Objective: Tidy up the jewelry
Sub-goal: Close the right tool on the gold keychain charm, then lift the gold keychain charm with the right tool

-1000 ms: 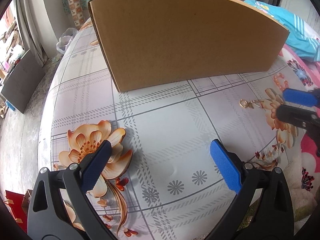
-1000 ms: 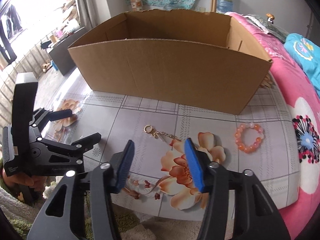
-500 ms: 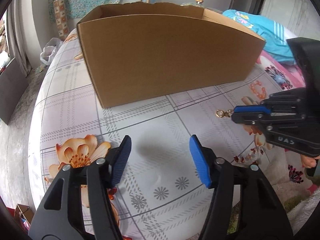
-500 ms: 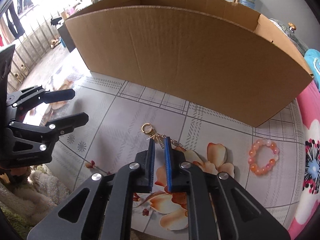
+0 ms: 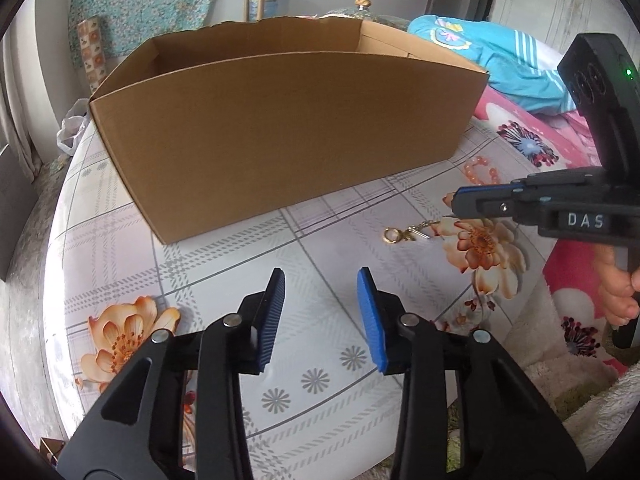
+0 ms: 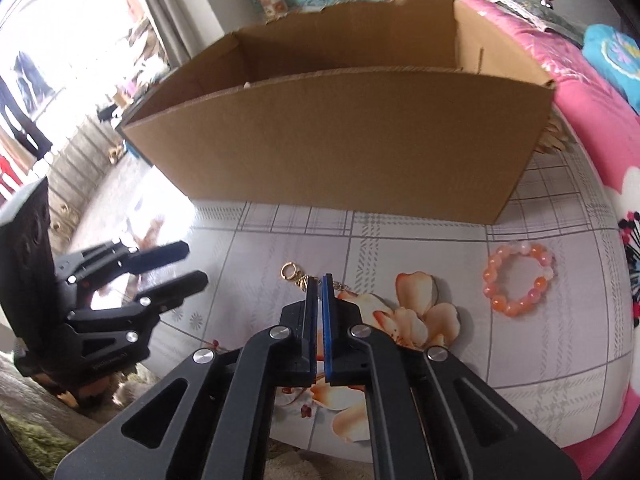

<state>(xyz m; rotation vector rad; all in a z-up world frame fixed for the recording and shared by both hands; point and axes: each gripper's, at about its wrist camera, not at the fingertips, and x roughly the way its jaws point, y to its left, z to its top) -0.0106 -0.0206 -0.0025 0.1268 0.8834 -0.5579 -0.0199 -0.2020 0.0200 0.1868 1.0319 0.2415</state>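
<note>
Box (image 6: 340,144) at back of table (image 6: 256,240); keychain (image 6: 294,274) in front, bracelet (image 6: 518,280) to its right, both on table, w/ gap between.

cardboard box (image 6: 340,140): 1
gold chain with ring clasp (image 6: 289,271): 1
orange bead bracelet (image 6: 518,276): 1
grippers: 2, left gripper (image 5: 320,312), right gripper (image 6: 318,280)
</note>
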